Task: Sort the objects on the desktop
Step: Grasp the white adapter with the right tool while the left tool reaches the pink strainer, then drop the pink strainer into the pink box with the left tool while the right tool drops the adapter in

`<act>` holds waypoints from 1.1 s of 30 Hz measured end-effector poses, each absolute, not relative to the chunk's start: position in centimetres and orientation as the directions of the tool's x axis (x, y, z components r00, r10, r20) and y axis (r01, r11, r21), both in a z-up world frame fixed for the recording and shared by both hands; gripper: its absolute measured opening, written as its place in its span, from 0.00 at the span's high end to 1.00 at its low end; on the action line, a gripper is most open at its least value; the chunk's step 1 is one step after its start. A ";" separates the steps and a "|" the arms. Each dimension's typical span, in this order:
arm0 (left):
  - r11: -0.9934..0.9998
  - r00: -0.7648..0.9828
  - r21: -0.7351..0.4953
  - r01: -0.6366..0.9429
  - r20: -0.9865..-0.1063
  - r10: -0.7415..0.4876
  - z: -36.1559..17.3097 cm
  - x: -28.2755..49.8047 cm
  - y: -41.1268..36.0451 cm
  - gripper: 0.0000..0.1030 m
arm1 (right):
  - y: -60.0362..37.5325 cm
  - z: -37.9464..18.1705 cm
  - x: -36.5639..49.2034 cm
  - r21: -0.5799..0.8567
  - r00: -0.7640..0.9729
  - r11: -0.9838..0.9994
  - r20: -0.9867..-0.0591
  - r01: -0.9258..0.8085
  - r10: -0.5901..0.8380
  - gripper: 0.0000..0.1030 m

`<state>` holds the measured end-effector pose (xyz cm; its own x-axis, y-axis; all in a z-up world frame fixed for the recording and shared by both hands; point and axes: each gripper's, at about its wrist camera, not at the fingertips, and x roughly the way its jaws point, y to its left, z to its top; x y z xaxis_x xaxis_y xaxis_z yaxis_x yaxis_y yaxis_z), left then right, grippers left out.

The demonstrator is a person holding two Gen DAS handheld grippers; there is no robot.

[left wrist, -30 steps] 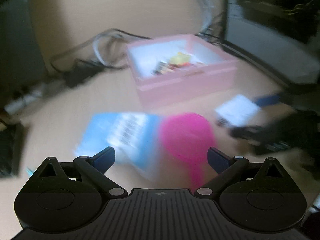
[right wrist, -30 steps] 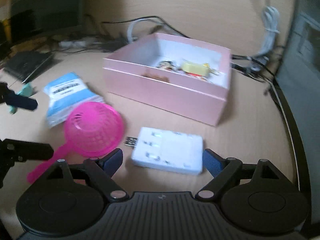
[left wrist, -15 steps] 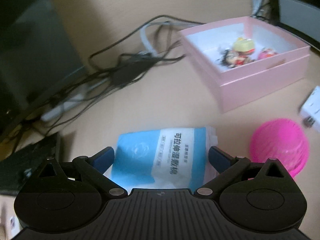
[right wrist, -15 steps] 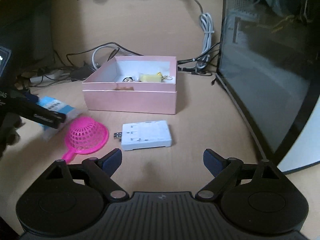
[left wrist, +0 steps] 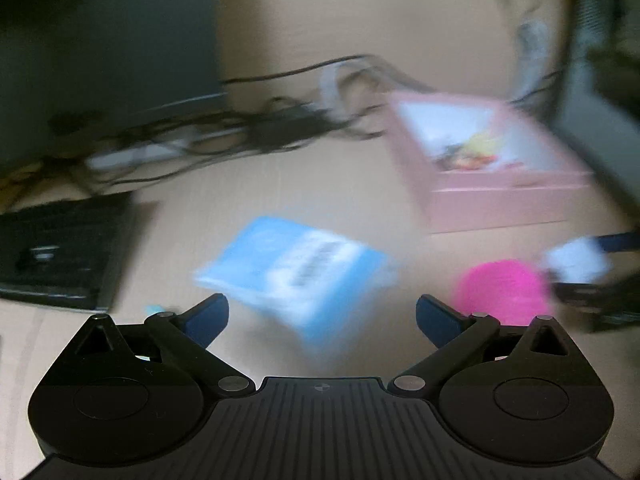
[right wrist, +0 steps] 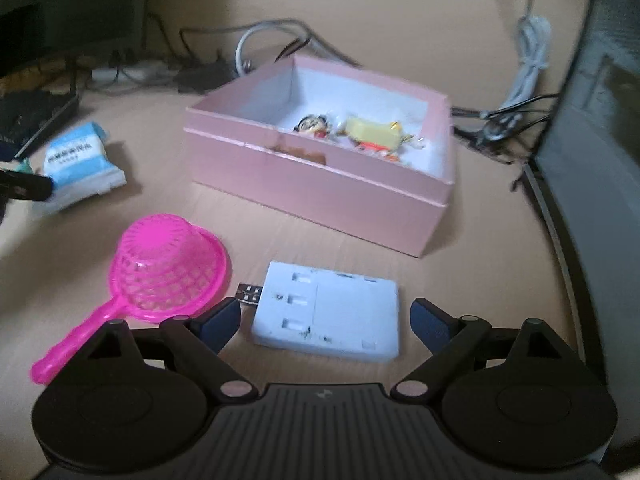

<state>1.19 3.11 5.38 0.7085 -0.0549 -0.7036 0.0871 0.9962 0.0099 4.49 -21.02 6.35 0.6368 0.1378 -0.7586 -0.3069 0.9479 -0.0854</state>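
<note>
In the right wrist view a white USB charger block lies flat on the desk between the fingers of my right gripper. Its jaws are opening and the pads stand clear of the block. A pink plastic strainer lies upside down to the left. Behind stands an open pink box with small toys inside. My left gripper is open and holds nothing, with a blue wet-wipe packet just ahead of its fingers in a blurred view. One left finger shows beside the packet.
Tangled cables and a power strip run along the back of the desk. A dark monitor borders the right side, with a white cable bundle beside it. A flat black device lies at the left.
My right gripper has come in low and close over the white charger block after standing far back. The left view has swung and blurred, and the blue packet now lies farther ahead.
</note>
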 end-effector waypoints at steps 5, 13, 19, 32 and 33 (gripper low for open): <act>0.958 0.669 -0.044 0.283 -0.707 -0.230 4.9 0.6 -1.1 0.00 | -21.6 7.0 3.9 -0.056 0.633 0.947 -0.756 -0.318 0.167 0.21; 0.907 0.608 0.038 0.420 -0.753 -0.250 1.7 3.5 -7.6 0.01 | -23.5 9.7 -0.9 -0.080 0.705 0.980 -0.705 -0.184 0.075 0.21; 0.888 0.594 0.052 0.457 -0.761 -0.261 0.9 4.6 -8.7 0.23 | -24.4 11.5 -5.2 -0.046 0.737 0.997 -0.675 -0.062 0.014 0.22; 0.886 0.727 -0.014 0.464 -0.565 -0.389 13.6 8.5 -7.1 0.24 | -26.0 18.9 -5.9 -0.014 0.851 0.998 -0.523 -0.065 0.048 0.22; 0.894 0.742 -0.007 0.447 -0.555 -0.376 14.2 9.8 -7.3 0.24 | -26.1 19.2 -5.5 -0.005 0.859 0.997 -0.509 -0.073 0.060 0.22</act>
<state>9.85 -7.31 14.16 0.7424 -0.3757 -0.5547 0.4472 0.8944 -0.0073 -5.52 -26.13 19.19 0.8587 0.0601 -0.5090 -0.0730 0.9973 -0.0054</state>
